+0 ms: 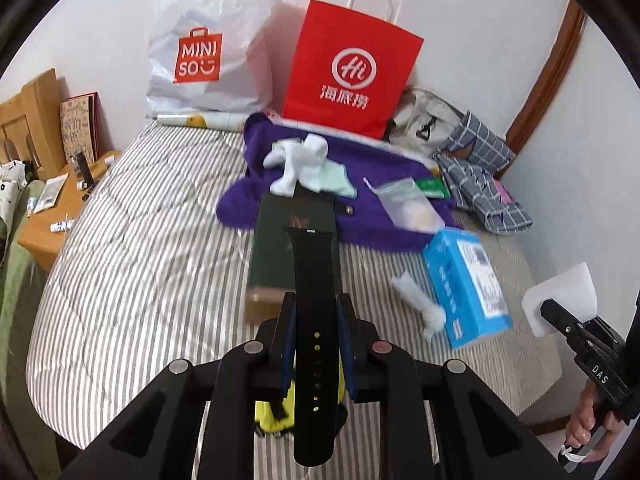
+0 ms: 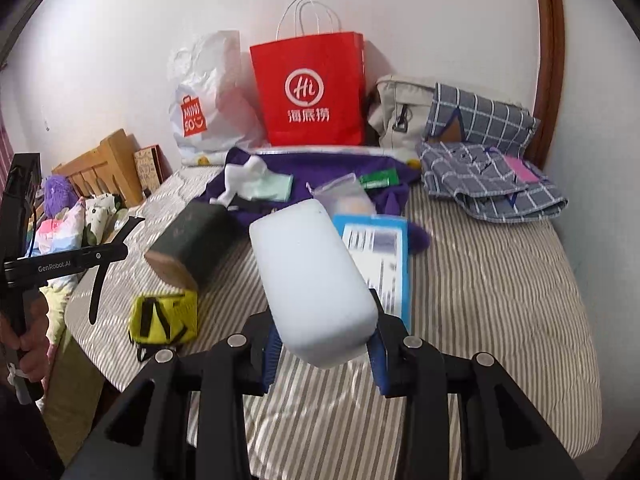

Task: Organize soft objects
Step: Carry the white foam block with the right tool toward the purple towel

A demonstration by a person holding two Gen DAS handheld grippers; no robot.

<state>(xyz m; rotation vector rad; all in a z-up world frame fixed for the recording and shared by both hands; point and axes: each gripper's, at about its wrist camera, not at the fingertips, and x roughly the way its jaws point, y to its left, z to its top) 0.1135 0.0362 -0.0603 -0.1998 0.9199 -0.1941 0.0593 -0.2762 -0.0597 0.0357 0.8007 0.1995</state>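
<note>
The left gripper (image 1: 315,312) pinches a black strap (image 1: 316,320), pointing toward 12 o'clock above the striped bed (image 1: 140,248). The right gripper (image 2: 324,344) clamps a white sponge block (image 2: 312,280), tilted toward 11 o'clock. Farther back stand a red "Hi" bag (image 2: 310,92) and a white "MINISO" bag (image 1: 204,48).

Black strap (image 1: 316,320) pinched in left tongs (image 1: 316,312) above striped bed (image 1: 140,260), dark box (image 1: 288,248) beyond
</note>
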